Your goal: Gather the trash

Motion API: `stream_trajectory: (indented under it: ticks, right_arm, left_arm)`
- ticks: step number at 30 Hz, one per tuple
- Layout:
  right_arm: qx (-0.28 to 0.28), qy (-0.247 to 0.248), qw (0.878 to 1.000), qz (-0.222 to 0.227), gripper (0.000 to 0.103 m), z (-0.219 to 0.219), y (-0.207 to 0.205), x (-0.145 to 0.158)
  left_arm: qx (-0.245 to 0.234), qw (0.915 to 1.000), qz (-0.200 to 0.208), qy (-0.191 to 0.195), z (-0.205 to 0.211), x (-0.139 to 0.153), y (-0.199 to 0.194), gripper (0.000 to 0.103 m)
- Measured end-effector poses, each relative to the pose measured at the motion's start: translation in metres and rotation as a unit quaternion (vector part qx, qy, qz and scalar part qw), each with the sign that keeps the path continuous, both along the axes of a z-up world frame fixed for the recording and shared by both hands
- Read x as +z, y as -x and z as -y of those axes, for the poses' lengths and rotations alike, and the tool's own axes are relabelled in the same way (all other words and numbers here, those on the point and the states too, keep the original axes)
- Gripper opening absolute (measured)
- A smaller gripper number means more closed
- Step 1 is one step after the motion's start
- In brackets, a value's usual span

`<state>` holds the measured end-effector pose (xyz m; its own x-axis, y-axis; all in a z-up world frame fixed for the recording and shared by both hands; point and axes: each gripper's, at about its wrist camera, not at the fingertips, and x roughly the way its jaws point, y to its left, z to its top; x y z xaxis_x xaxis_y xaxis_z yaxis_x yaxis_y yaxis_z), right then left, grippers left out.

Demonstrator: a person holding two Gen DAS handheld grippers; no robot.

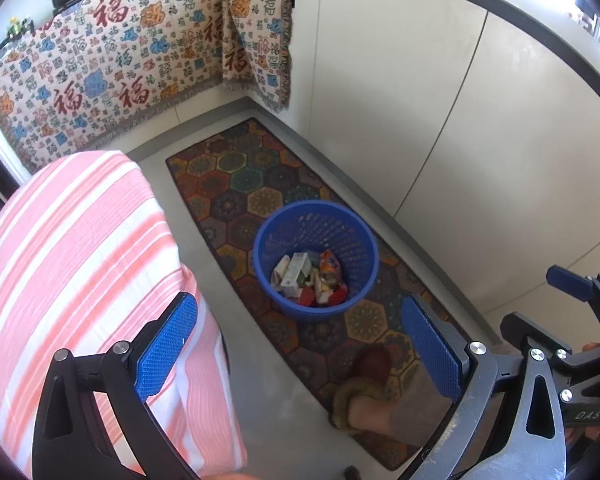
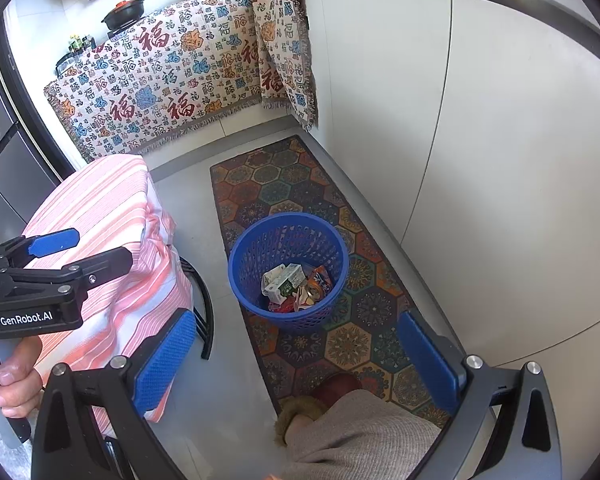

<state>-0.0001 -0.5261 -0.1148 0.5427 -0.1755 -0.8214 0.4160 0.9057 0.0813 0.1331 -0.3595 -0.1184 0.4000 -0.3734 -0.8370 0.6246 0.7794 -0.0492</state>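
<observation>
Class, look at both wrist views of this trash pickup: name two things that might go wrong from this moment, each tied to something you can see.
1. The bin sits on a rug right by the person's slippered foot; a step forward might knock it over and spill the cartons.
2. Both tongs, left and right, are open and empty high above the bin; reaching down, they may snag the striped cloth alongside.

Blue perforated plastic wastebasket (image 1: 315,260) on a woven patterned rug (image 1: 236,184); glossy white cabinet doors (image 1: 420,100); striped cotton cloth (image 1: 68,248).
</observation>
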Motion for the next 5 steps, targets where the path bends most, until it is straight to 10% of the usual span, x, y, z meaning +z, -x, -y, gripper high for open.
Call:
stream_trajectory:
  ticks: [5]
  right_arm:
    - [-0.003,-0.002,1.0,-0.001,0.103,-0.0009,0.0017,-0.0021]
  left_arm:
    - [-0.004,0.9999,0.011,0.004,-0.0011,0.0015,0.0043,0.101]
